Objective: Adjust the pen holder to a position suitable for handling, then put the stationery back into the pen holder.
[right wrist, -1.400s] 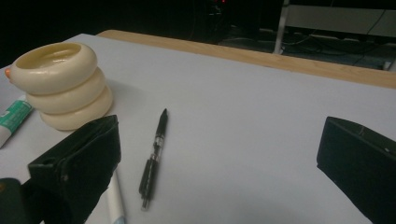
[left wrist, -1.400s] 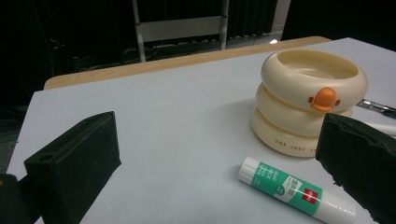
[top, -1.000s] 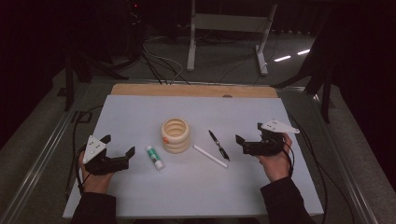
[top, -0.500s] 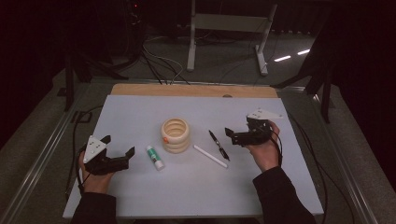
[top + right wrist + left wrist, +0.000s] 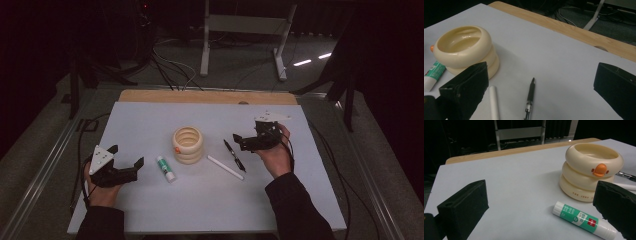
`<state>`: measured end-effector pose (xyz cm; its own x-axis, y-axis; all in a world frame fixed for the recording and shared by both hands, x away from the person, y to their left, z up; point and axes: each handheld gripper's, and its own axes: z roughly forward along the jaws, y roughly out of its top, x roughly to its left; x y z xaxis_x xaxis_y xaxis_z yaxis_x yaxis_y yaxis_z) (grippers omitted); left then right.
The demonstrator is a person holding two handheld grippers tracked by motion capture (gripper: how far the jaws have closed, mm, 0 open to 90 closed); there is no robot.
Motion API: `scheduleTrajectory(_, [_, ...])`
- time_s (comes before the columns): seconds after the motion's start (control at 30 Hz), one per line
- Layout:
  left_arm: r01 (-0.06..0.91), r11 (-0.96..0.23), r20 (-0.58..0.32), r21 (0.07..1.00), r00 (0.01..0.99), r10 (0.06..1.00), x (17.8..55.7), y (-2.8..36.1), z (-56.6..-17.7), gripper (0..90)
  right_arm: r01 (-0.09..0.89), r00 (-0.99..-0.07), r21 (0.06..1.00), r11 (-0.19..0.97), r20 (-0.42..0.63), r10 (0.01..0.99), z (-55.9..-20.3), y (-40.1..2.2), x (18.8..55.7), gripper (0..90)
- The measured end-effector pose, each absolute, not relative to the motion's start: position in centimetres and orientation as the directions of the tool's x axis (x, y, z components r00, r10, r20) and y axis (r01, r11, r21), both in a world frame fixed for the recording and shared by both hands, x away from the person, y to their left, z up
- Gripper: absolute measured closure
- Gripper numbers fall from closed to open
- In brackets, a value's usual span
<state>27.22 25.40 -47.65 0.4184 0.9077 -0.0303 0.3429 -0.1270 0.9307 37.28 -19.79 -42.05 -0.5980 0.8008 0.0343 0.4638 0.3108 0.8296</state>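
The right gripper (image 5: 246,141) is up off the table, a bit right of the middle of the high view. Its jaws are spread wide and pinch nothing. Just under and in front of them lies the black pen (image 5: 234,155), flat on the white table (image 5: 150,125).

In the right gripper view the black pen (image 5: 530,96) sits low in the middle of the frame, right between the two black jaws. Its long side runs almost straight up and down in that frame, with the tip pointing away from the gripper. So the jaws stand one on each side of it, across its thin side. I think that makes for an easy pinch: the gripper looks like it only has to go down and forward a little.

The white pen (image 5: 494,103) lies just to the left of the black one, close but not touching. That is the thing to watch, I would say, since the left jaw in that frame could bump it.

The cream duck cup (image 5: 188,144) stands in the middle of the high view, to the left of both pens.

The left gripper (image 5: 126,170) is at the lower left of the high view, far from the pens. Its jaws are wide apart too and hold nothing. The glue stick (image 5: 584,220) lies near its jaws, at the lower right of the left gripper view.
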Motion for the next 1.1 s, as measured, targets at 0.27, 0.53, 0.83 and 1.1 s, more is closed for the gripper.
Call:
scheduleTrajectory(0.27, [0.336,-0.129,-0.024,0.933,0.415,0.909,27.1,25.4,-47.6,0.3,0.474,-0.611,0.814,0.335,0.029,0.791,-42.5,-18.8,38.0,0.0])
scheduleTrajectory(0.53, [0.343,-0.137,-0.02,0.929,0.418,0.908,27.2,25.3,-47.6,0.3,0.507,-0.608,0.788,0.35,0.04,0.793,-43.3,-18.3,38.8,0.0])
scheduleTrajectory(0.83, [0.338,-0.139,-0.011,0.931,0.406,0.914,27.1,25.4,-47.5,0.4,0.568,-0.592,0.733,0.375,0.046,0.805,-44.5,-17.6,39.9,0.0])
scheduleTrajectory(1.1, [0.344,-0.133,-0.019,0.929,0.406,0.914,27.2,25.4,-47.7,0.4,0.624,-0.583,0.671,0.401,0.057,0.81,-45.5,-16.8,40.7,0.1])
